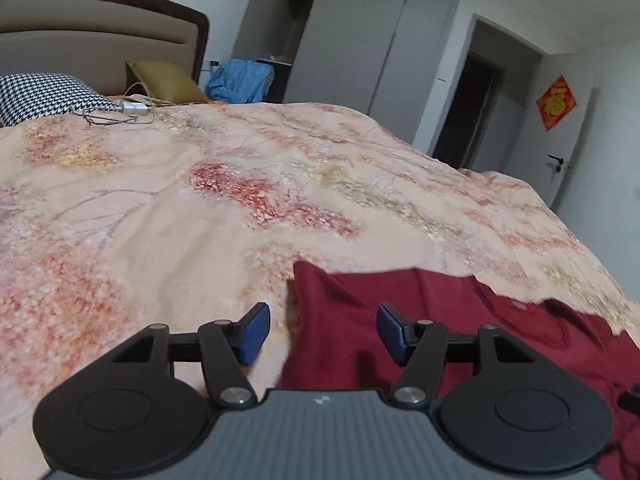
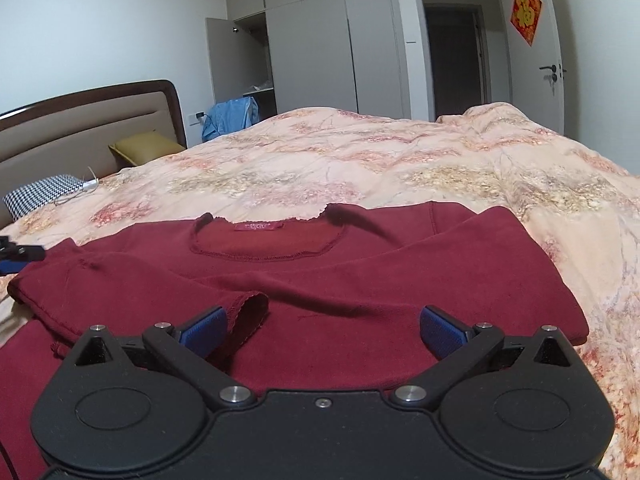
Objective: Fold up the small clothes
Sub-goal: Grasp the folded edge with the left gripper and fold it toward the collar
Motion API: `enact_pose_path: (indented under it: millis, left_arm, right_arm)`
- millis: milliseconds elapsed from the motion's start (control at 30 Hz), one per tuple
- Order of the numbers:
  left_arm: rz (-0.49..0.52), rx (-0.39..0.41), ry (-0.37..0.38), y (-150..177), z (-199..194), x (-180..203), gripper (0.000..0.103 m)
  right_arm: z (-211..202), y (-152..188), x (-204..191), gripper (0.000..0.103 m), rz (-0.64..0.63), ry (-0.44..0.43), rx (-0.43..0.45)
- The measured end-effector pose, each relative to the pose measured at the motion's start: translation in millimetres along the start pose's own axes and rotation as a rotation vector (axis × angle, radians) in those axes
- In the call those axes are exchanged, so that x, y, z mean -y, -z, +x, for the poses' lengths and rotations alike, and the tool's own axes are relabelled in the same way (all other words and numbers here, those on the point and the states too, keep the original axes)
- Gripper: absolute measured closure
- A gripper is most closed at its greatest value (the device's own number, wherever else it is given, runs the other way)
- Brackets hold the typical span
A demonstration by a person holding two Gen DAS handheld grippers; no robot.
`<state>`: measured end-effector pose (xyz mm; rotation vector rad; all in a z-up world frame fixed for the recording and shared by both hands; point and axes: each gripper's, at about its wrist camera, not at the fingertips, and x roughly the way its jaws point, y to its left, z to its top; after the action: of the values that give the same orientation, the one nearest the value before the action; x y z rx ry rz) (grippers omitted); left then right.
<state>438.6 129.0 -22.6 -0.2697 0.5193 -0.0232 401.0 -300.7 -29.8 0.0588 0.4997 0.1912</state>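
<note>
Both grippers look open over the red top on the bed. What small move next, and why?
Probably close the right gripper on the sleeve cuff beside its left finger and carry it inward. The red top lies flat on the bedspread, neckline away from the camera, both sleeves already angled across the body, and both grippers are open and holding nothing. The left gripper sits at the garment's edge.

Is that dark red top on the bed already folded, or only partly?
Partly folded. The red top lies flat, neckline showing, with both sleeves laid across its front; one cuff rests mid-chest. The body is not folded.
</note>
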Motion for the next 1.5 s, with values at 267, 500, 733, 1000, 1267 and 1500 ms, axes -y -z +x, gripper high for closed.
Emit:
enact_pose_path:
  millis: [267,500,733,1000,1267,1500]
  left_arm:
    - [0.121,-0.043,-0.099,37.8,-12.9,-3.5,0.035]
    - [0.095,-0.043,-0.146,34.2,-17.5,-0.9,0.02]
    - [0.137,-0.04,-0.135,36.7,-68.1,16.7,0.0]
    - [0.232,-0.054,-0.064,73.5,-134.5,60.2,0.0]
    - [0.17,-0.091,0.027,133.6,-178.7,99.4,0.0]
    - [0.154,-0.143,0.022,179.5,-219.7,121.0,0.0]
  right_arm:
    - [9.6,9.7,-12.0,0.0,-0.081,0.046,-0.047]
    - [4.8,8.7,-13.2,0.001,-0.093,0.065,-0.055]
    - [-58.8,14.6,-0.6,0.0,-0.093,0.042,-0.015]
    - [-152.1,65.4,3.5,0.0,-0.224,0.038,-0.017]
    - [-235.7,105.6,-1.6,0.0,-0.218,-0.026,-0.002]
    - [-280.8,140.8,-22.9,0.0,-0.374,-0.041,0.021]
